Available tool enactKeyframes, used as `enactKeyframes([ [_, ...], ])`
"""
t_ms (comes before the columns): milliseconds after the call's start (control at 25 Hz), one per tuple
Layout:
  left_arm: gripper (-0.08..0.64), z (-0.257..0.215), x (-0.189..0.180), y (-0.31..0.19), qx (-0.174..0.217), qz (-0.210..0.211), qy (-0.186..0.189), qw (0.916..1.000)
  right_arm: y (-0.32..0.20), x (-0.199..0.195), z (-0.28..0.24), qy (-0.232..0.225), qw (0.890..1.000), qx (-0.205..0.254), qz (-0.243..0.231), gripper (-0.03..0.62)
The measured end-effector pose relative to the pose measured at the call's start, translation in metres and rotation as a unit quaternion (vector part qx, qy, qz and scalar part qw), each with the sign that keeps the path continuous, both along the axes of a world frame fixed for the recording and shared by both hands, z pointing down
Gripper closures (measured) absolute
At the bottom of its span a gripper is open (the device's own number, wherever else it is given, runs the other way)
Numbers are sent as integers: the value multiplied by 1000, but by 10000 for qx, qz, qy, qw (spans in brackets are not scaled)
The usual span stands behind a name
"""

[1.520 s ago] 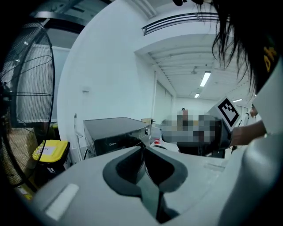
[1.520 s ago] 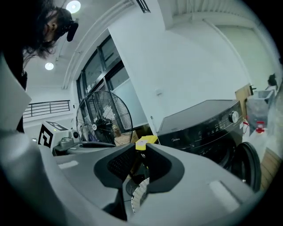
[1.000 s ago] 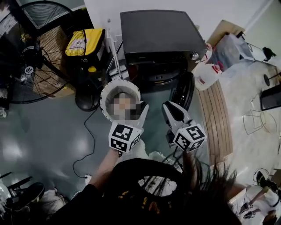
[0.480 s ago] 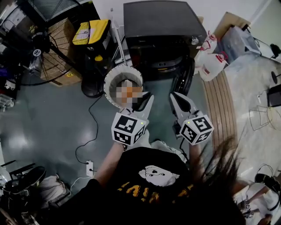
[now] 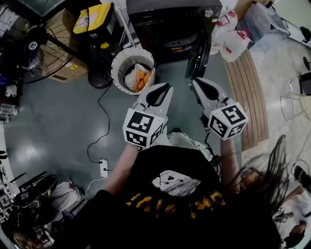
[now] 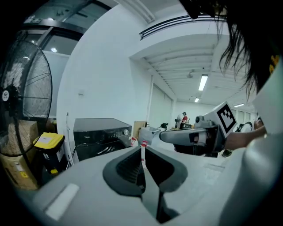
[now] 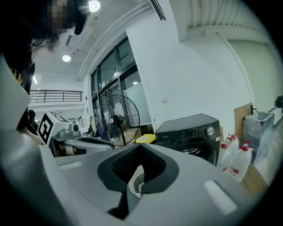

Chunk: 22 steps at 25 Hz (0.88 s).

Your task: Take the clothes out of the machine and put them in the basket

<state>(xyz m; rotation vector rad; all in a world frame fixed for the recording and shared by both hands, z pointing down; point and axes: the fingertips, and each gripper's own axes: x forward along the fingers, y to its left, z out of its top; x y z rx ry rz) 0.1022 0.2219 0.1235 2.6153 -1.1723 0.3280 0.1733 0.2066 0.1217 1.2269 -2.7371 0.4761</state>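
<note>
Both the left gripper (image 5: 164, 89) and the right gripper (image 5: 197, 82) have smooth, matt, pale-grey plastic shells, and their pads (image 6: 128, 170) are dark and finely ribbed. Ahead of the left gripper, the basket (image 5: 115, 65) looks like slotted white plastic and holds crumpled orange and white cloth (image 5: 137, 78). The floor (image 5: 58, 126) beneath is glossy. Wooden slats (image 5: 250, 97) lie right of the right gripper.

Orange and white clothes (image 5: 136, 78) heaped in round white basket (image 5: 116, 65), just ahead of left gripper (image 5: 165, 87); black machine (image 5: 170, 14) beyond, standing open.
</note>
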Motion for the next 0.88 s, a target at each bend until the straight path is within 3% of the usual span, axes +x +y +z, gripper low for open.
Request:
enactKeyframes([
  [480,537,-4,21,38,127,185,-85,9997,38,14,10,450,9983,7,-372,581],
  [880,537,-9,15,44,145,182,-52,9997,43,8,5,455,9983,27,-353,578],
])
